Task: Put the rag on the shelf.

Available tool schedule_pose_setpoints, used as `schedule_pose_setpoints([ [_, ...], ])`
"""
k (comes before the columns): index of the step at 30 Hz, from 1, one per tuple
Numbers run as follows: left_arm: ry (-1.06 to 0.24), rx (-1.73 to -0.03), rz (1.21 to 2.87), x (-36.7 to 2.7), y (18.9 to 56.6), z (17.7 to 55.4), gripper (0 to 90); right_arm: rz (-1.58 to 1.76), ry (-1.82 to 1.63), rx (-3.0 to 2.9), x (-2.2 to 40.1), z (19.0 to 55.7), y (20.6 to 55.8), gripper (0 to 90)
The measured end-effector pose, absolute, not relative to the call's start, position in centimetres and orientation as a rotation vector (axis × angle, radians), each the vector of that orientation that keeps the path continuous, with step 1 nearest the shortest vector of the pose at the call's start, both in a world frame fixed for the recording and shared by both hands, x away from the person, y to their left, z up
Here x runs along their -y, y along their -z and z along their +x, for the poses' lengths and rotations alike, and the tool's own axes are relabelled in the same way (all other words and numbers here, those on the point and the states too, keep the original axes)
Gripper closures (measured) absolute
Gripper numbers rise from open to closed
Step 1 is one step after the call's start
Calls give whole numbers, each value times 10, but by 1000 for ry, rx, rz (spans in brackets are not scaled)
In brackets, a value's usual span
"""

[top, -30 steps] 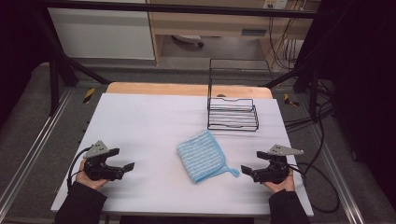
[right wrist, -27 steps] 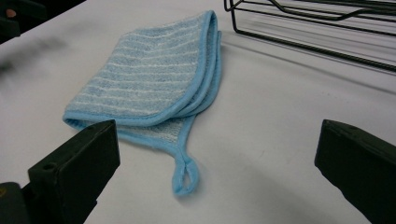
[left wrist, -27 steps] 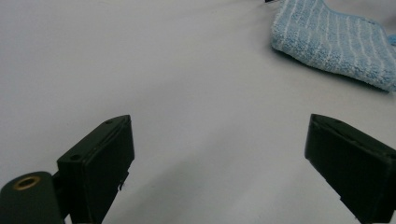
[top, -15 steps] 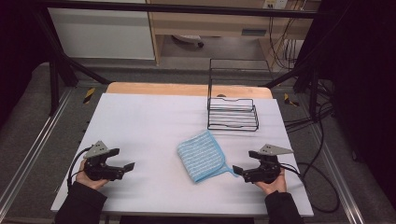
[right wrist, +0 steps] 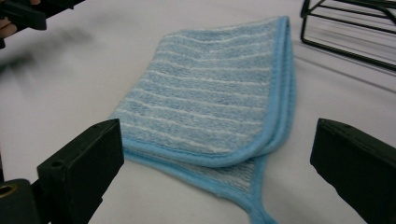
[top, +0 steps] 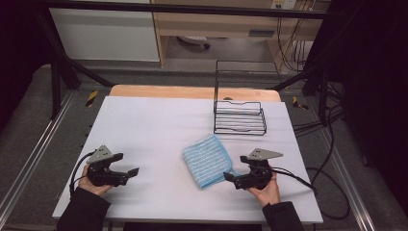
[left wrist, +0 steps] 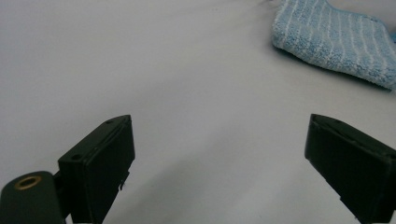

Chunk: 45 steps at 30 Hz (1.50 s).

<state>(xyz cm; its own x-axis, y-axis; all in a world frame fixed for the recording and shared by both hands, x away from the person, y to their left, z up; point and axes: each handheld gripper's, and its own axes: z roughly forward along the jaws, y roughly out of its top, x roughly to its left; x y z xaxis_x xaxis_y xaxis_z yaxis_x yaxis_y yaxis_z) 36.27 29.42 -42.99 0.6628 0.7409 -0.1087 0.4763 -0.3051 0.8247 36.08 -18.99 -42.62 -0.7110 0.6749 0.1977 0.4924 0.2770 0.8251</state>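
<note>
Cloth: one folded blue cloth (top: pixel 208 161) with thin white stripes and a plain blue hem, lying flat on the white table (top: pixel 159 125) near its front edge, between the two grippers and closer to the right one.
Cloth detail: in the right gripper view the fold shows two layers, and a corner of the lower layer pokes out toward the camera.
Right gripper: right gripper (top: pixel 231 179) held low over the table in the person's right hand (top: pixel 264 188), pointing left at the cloth's near corner; jaws spread wide, nothing between them, tips just beside the corner, contact not clear.
Left gripper: left gripper (top: pixel 131 173) held in the left hand (top: pixel 92 182) near the table's front left, pointing right toward the cloth and well apart from it; jaws spread wide over bare table.
Forearms: both come in from the bottom edge in dark sleeves.
Wire rack: one black wire rack (top: pixel 239 113) standing at the back right of the table, behind the cloth.
Count: one cloth, one rack, two grippers.
Writing: none readable on cloth, rack or grippers.
</note>
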Motion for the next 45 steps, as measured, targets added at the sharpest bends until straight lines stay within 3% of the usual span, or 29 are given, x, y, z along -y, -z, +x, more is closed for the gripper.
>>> schedule_pose_setpoints([
  [7, -369, -950, 1965, -294, 430, 362, 82, 1027, -1386, -2397, 170, 356, 425, 79],
  [9, -373, -950, 1968, -294, 429, 362, 82, 987, -1403, -2421, 161, 355, 426, 151],
  [18, -350, -962, 1950, -294, 431, 364, 84, 893, -1386, -2493, 134, 350, 430, 323],
  [31, -356, -951, 1979, -291, 433, 363, 85, 867, -1356, -2562, 105, 351, 442, 522],
  [40, -364, -957, 1981, -291, 432, 363, 86, 773, -1199, -2598, 92, 349, 450, 585],
  [45, -370, -957, 1991, -291, 433, 363, 88, 789, -1170, -2581, 91, 350, 451, 704],
])
